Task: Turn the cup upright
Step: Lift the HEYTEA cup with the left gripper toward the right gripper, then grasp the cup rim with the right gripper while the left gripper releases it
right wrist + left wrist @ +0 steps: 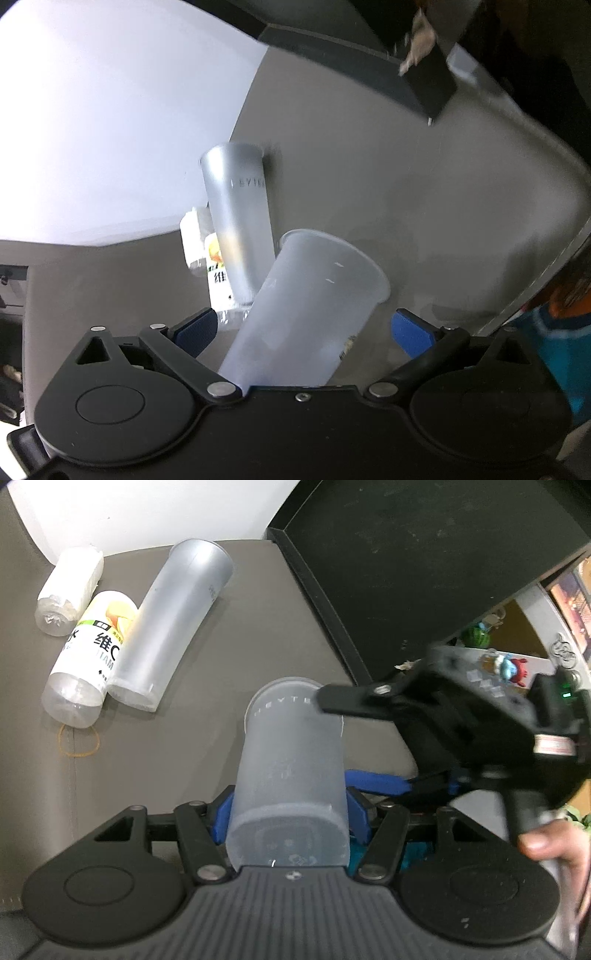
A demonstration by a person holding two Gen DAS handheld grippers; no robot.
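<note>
A frosted translucent cup (291,760) is held in my left gripper (290,812), whose blue pads press its sides near the base; its rim points away from the camera. The same cup (310,310) shows in the right wrist view, tilted between the wide-open blue pads of my right gripper (303,330), which do not touch it. In the left wrist view my right gripper (369,746) comes in from the right, one black finger (351,699) by the cup's rim.
On the grey table (221,664) lie a second, taller frosted cup (173,627), a yellow-labelled bottle (92,657), a clear bottle (70,590) and a rubber band (79,740). A black shelf unit (406,572) stands at the right. A white wall is behind.
</note>
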